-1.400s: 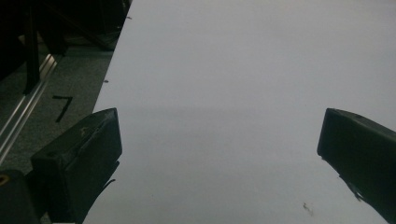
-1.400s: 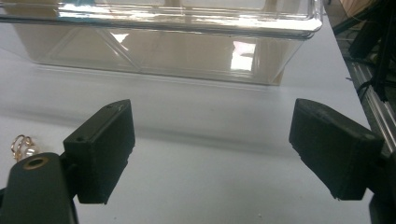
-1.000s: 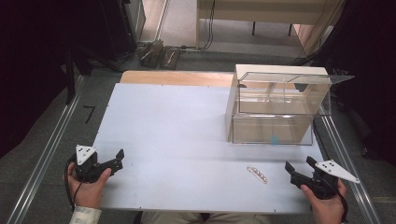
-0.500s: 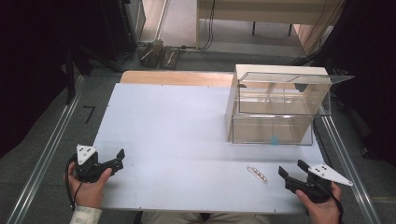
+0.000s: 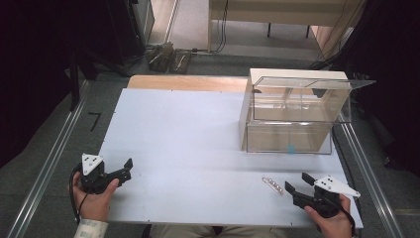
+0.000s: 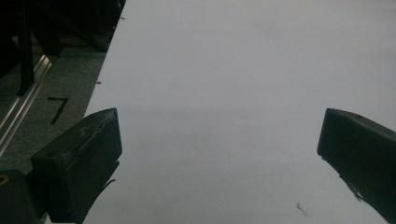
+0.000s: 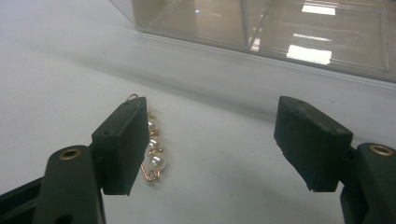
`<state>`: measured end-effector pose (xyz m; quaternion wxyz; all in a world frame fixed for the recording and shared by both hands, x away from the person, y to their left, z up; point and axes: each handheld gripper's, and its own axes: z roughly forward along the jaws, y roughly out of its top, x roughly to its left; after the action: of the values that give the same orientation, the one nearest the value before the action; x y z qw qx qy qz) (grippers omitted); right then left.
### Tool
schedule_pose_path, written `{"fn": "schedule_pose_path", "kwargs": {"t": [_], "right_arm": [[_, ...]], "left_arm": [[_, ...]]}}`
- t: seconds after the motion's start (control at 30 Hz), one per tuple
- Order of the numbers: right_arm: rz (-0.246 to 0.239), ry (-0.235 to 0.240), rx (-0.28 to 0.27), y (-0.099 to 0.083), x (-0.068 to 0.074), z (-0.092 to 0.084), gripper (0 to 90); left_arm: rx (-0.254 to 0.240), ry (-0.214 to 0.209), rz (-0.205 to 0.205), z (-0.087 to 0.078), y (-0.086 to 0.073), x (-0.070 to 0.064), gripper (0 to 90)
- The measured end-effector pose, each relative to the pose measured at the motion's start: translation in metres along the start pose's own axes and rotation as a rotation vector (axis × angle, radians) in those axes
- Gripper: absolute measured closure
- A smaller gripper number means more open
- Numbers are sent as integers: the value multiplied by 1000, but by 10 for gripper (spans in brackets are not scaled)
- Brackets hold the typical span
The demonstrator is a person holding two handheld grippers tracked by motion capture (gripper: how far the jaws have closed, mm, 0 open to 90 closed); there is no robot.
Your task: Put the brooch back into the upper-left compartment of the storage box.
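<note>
A small gold pin set with pearls lies on the white table near its front right. My right gripper sits just right of it, low over the table. In the right gripper view the pearl pin lies against the inner side of the left jaw of my right gripper, partly hidden by it. Those jaws have just been closing but stand wide, with a broad gap to the right jaw and no pad pressing on the pin. My left gripper rests at the front left, open over bare table.
A clear plastic box with a raised lid and a tan back panel stands at the right rear of the table; its front wall is close ahead of the right gripper. A metal rail runs along the floor on the left.
My right gripper has moved left towards the pearl pin and its jaws have narrowed a little. The left gripper has stayed in place.
</note>
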<state>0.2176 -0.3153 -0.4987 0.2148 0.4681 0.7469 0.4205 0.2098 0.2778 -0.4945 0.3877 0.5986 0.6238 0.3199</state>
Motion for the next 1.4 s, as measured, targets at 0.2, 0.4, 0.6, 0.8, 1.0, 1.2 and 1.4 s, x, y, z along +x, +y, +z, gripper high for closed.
{"fn": "schedule_pose_path", "kwargs": {"t": [0.2,0.4,0.6,0.8,1.0,1.2,1.4], "right_arm": [[-38,23,35,-1,5,6,264],[-77,38,66,-1,10,10,290],[-96,52,83,-2,12,13,325],[-100,64,95,-3,14,15,347],[-121,77,108,-3,16,17,373],[-140,86,118,-4,18,19,423],[-146,91,133,-4,19,20,451]], "left_arm": [[-2,1,-2,0,0,0,2],[1,0,0,0,0,0,2],[1,2,0,0,-1,-1,2],[1,0,0,0,-1,0,2],[1,-1,0,0,-1,-1,2],[1,0,-1,0,-1,0,2],[2,-1,-2,0,-1,0,2]]}}
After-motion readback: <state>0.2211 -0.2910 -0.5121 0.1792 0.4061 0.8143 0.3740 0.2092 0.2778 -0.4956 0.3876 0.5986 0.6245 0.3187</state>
